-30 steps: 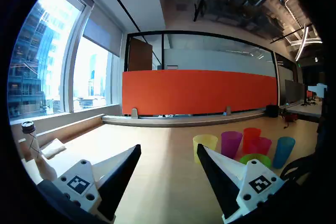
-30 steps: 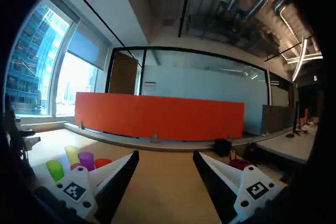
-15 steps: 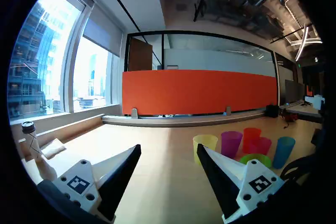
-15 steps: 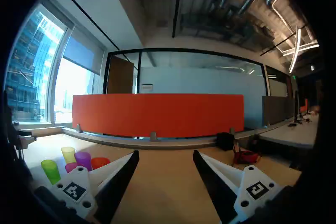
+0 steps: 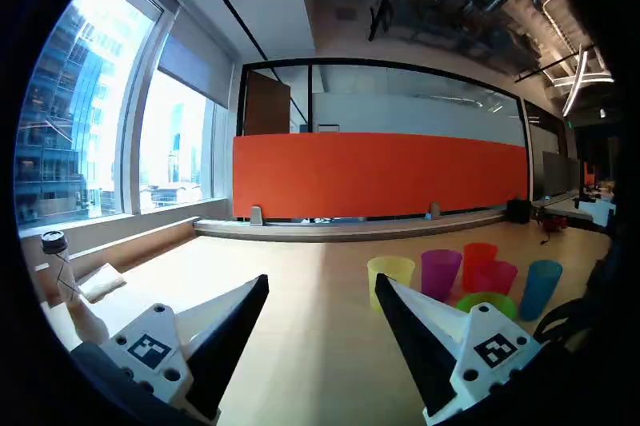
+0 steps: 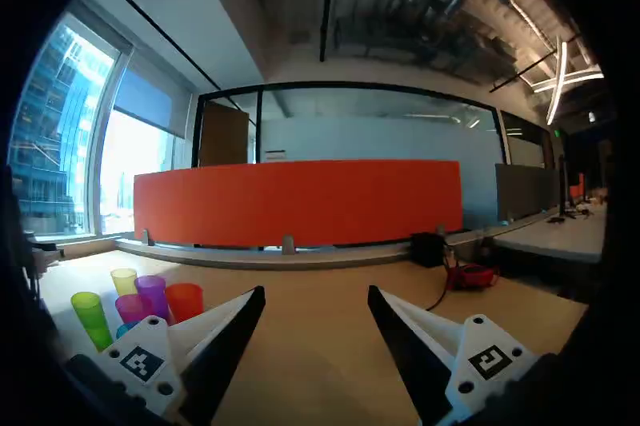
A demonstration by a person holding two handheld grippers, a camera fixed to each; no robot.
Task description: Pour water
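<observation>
Several coloured plastic cups stand grouped on the wooden table: a yellow cup, a purple cup, a red cup, a pink one, a green one and a blue cup. A glass bottle with a dark cap stands at the far left by the window ledge. My left gripper is open and empty, low over the table, with the cups just beyond its right finger. My right gripper is open and empty too; the cups, green cup nearest, stand at its left.
An orange partition runs along the table's far edge. A black box and a red object with a cable lie at the far right of the table. A folded paper lies near the bottle.
The right gripper view has risen and turned, so the cups stand higher and nearer its left finger. The left gripper has stayed still. Both stay open.
</observation>
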